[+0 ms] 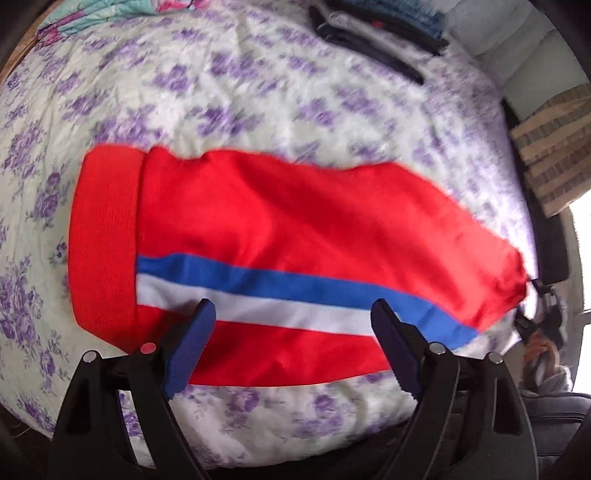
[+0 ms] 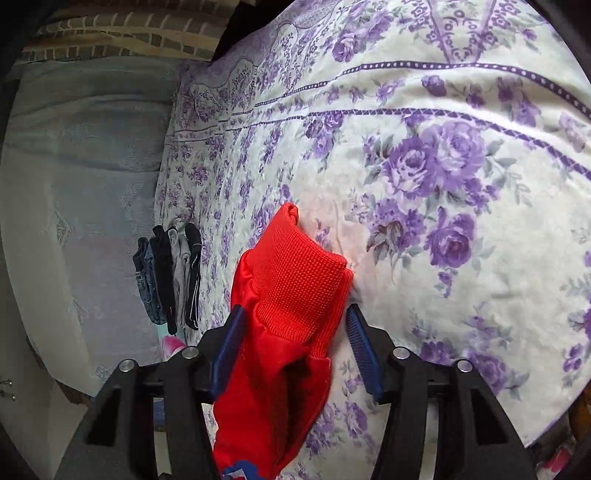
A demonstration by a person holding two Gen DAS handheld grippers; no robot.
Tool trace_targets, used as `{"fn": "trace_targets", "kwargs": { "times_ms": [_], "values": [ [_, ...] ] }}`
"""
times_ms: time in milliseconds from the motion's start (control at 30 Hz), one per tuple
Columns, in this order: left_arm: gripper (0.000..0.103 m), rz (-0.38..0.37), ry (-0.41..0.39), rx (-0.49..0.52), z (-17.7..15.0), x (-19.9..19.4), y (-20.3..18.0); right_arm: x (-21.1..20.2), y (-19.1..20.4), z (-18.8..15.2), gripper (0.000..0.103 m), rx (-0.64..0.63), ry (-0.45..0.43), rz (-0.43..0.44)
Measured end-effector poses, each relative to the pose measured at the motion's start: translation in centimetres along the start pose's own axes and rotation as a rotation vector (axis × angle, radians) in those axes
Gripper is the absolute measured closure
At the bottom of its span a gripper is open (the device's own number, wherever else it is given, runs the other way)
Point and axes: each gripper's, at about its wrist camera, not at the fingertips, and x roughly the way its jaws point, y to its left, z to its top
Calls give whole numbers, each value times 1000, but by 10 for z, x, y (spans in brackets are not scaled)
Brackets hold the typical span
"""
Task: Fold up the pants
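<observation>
Lying under left tongs (image 1: 291,314), pants (image 1: 280,236) between right tongs (image 2: 295,325)

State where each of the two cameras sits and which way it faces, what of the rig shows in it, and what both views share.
Left wrist: on the left gripper, looking steeply down at the red pants on the floral bedsheet; its open fingers show.
Right wrist: on the right gripper, facing along the bed; its fingers flank the pants' ribbed cuff.
Shared: pants, bedsheet, the stack of folded dark clothes.
</observation>
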Motion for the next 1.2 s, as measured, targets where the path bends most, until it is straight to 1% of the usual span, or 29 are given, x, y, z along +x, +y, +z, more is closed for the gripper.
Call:
{"fn": "trace_targets", "kwargs": {
  "times_ms": [33,67,133,167,233,267,300,333,367,400,433,467,500,533,567,600,633,700,767,800,867,967,1000,1033,1067,1100,1133,1200],
  "values": [
    [23,26,40,-13,-2,12,5,3,2,0,66,-24,-1,-12],
    [22,27,38,-15,-3,15,5,5,5,0,70,-42,-3,-22],
    [22,36,14,-20,-3,7,1,2,13,1,72,-78,-2,-28],
    [22,14,-6,-30,-1,0,-1,-1,20,1,72,-109,-3,-28],
    [22,-83,-69,-17,4,-20,-12,-6,37,1,71,-202,7,-30],
    [20,-101,-89,9,7,-26,-21,-6,43,3,60,-244,35,-74],
    [18,-100,-96,39,10,-29,-29,-7,44,7,47,-270,59,-145],
    [16,-93,-91,63,12,-27,-35,-15,39,13,45,-261,23,-214],
    [16,-88,-79,76,13,-22,-39,-29,33,22,45,-218,-48,-236],
    [16,-81,-54,80,10,-13,-40,-45,25,33,45,-150,-111,-209],
    [16,-66,-18,75,6,-1,-37,-57,21,42,45,-100,-159,-200],
    [16,-37,21,58,1,12,-31,-64,24,50,45,-90,-194,-200],
    [16,-13,41,42,-6,20,-25,-63,36,56,45,-139,-189,-182],
    [16,-21,12,43,-13,19,-22,-52,53,58,45,-217,-139,-164],
    [16,-19,-9,47,-18,14,-20,-33,75,53,45,-311,-62,-139],
    [16,-4,-5,38,-21,12,-18,-10,98,43,45,-392,24,-108],
    [16,-7,-7,19,-24,9,-14,17,121,27,45,-469,126,-64],
    [16,-41,-30,-23,-28,0,-4,78,161,-18,39,-597,357,39],
    [16,-49,-31,-58,-32,-5,3,137,196,-69,38,-708,560,118],
    [16,-42,-33,-70,-35,-7,6,164,211,-92,38,-764,637,148],
    [15,-14,-36,-96,-39,-4,11,211,236,-127,38,-862,742,172],
    [15,6,-32,-112,-47,1,14,280,258,-165,38,-951,935,152],
    [15,18,-30,-112,-49,2,14,291,261,-179,38,-982,998,151],
    [13,39,-26,-117,-51,2,14,298,263,-196,38,-1017,1060,153],
    [12,66,-24,-127,-53,4,15,301,262,-211,38,-1055,1112,151],
    [12,73,-27,-139,-55,4,16,302,264,-224,36,-1085,1168,160],
    [12,74,-31,-149,-57,4,18,297,265,-236,37,-1114,1209,174],
    [11,90,-41,-162,-60,2,20,279,270,-253,37,-1194,1247,202]
  ]
}}
